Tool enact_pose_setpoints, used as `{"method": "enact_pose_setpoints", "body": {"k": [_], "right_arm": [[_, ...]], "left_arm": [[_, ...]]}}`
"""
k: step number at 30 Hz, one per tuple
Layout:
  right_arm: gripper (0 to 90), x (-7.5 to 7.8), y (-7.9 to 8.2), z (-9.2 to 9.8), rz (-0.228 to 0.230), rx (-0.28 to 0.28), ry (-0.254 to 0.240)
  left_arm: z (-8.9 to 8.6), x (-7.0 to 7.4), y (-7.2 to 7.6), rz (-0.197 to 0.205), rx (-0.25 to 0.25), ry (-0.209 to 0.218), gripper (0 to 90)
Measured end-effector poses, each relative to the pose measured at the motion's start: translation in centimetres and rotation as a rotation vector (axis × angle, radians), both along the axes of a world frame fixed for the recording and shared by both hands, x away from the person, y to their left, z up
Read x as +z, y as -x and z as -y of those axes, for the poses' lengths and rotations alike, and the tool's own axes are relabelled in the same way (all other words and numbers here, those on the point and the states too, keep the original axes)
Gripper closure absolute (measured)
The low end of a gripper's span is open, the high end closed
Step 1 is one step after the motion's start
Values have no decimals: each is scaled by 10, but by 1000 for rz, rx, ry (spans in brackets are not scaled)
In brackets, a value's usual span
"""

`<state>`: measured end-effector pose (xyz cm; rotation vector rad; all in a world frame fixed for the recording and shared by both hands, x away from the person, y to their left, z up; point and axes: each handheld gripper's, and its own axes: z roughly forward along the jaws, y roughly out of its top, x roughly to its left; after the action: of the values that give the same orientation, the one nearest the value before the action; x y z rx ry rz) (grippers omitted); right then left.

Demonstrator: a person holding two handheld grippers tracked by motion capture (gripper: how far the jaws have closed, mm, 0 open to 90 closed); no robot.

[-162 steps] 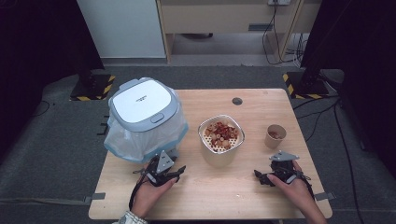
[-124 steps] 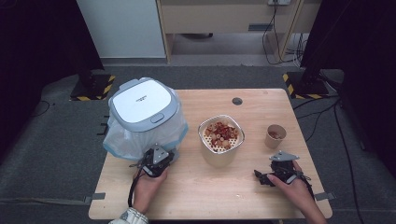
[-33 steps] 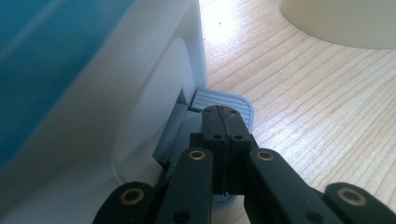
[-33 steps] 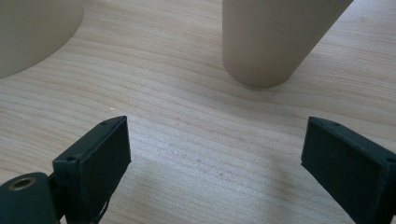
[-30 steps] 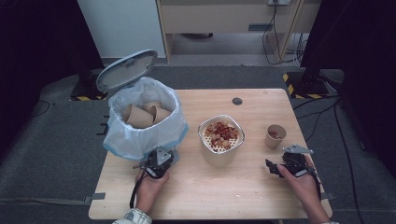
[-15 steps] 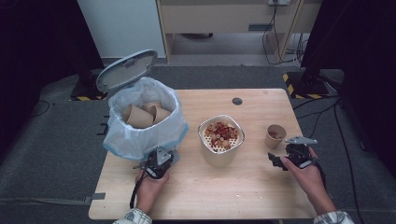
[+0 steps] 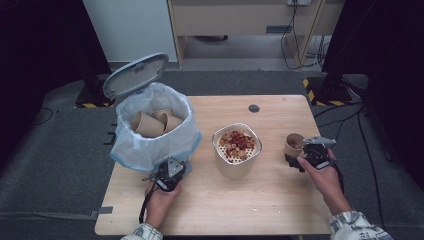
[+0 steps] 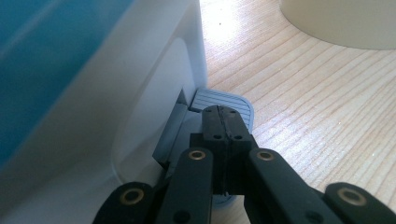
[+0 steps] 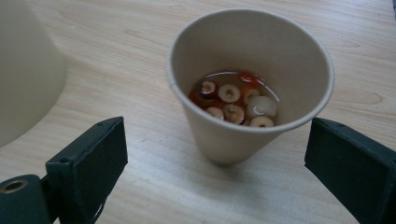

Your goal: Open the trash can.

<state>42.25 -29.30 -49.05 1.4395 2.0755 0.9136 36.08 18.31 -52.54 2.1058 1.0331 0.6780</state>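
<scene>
So the small paper cup (image 9: 250,88) is sitting upright on the wooden bench (image 7: 280,205) near its right edge, with some liquid and a bunch of sliced round bits, red and pale, floating at the bottom. The right tongs (image 7: 303,156) are just beside it on the near side, jaws spread wide with the cup standing between them, and neither pad is touching the cup wall, so nothing is gripped. To the cup's left, a short way off, there's a bigger cream tub (image 7: 236,156) with a perforated insert full of the same red and tan pieces. Further left, the left tongs (image 8: 225,122) are clamped fully together, pressing their tips down on the grey ribbed foot pedal (image 8: 236,100) at the base of the white bin (image 7: 150,150). The bin's lid (image 7: 136,75) is standing up, tilted back, and the bin has a pale blue-edged plastic liner (image 7: 172,142) with a few used paper cups (image 7: 150,124) lying inside. The bin sits on the bench's left side.
</scene>
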Motion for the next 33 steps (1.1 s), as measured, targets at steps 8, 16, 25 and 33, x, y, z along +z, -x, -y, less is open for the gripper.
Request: {"method": "enact_pose_setpoints", "body": {"k": [8, 16, 25, 33], "right_arm": [[80, -11, -11, 2, 26, -29, -1], [107, -14, -16, 0, 69, -16, -53], [139, -21, -23, 0, 99, -20, -105], [213, -25, -26, 1, 147, -39, -136]], "left_arm": [[0, 0, 0, -2, 1, 2, 892], [0, 0, 0, 0, 0, 0, 892], [0, 0, 0, 0, 0, 2, 892], [0, 0, 0, 2, 0, 0, 892]]}}
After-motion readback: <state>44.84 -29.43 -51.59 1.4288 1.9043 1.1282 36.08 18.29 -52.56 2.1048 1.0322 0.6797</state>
